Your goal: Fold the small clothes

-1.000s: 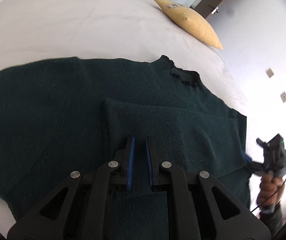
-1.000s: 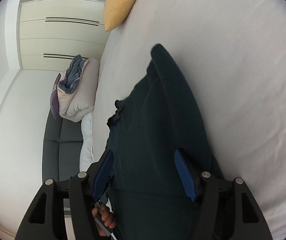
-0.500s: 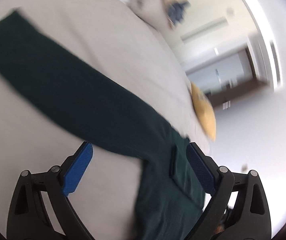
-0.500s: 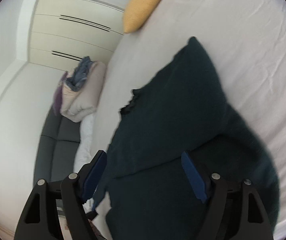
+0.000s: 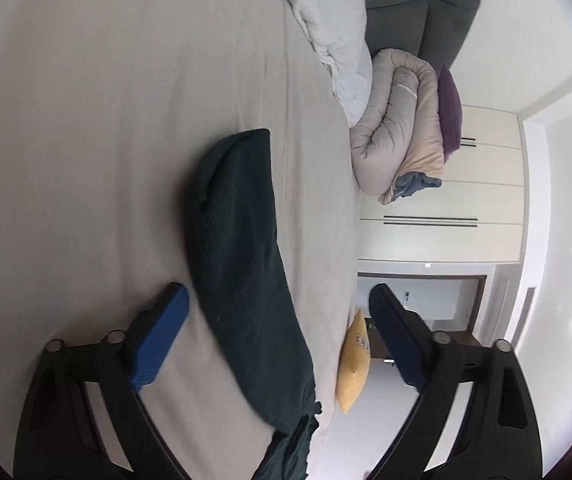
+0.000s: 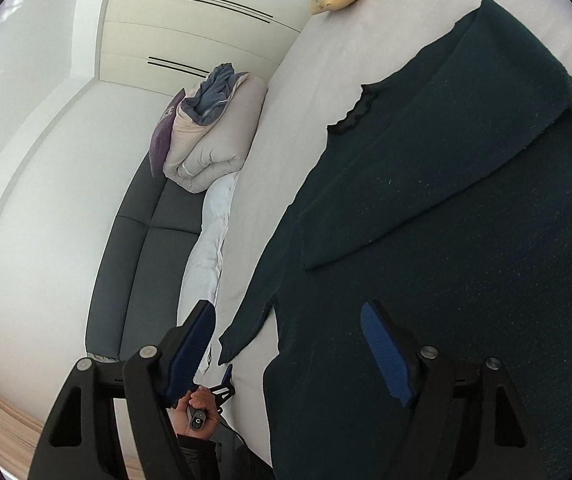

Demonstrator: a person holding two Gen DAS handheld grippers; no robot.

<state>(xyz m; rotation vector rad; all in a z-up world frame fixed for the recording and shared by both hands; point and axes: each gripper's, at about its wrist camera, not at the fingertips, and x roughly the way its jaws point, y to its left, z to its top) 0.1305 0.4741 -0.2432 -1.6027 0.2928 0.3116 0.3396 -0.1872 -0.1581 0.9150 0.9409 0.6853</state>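
Left claw [image 5: 277, 344]: a second ago nearly closed over a folded sleeve; now spread wide, closing slightly, gripping nothing. The view has rolled on its side.
Right claw [image 6: 290, 348]: wide apart as before, gripping nothing; it hangs above the garment and is raised a little since a second ago.
Sweater [image 6: 466, 240]: dark green knit, flat on the bed. One sleeve is folded across the body; the other sleeve [image 5: 237, 248] lies stretched out on the sheet and runs between the left claw's blue pads [image 5: 157, 344] without touching them.
Left view only: the outstretched sleeve's far cuff, a doorway [image 5: 418, 300] and the yellow pillow [image 5: 352, 364] at the bed's edge.
Right view only: the sweater's frilled collar [image 6: 352, 114], its body, and the person's hand [image 6: 199, 414] on the left claw's handle, low beside the bed.
Bed [image 5: 85, 120]: white sheet, lightly creased; a white duvet [image 5: 334, 28] bunched along its edge.
Room: a dark grey sofa [image 6: 141, 248] alongside the bed carries a rolled beige quilt [image 5: 398, 128] and a purple cushion [image 5: 450, 108]; behind them cream wardrobe doors [image 5: 446, 200] and white walls.
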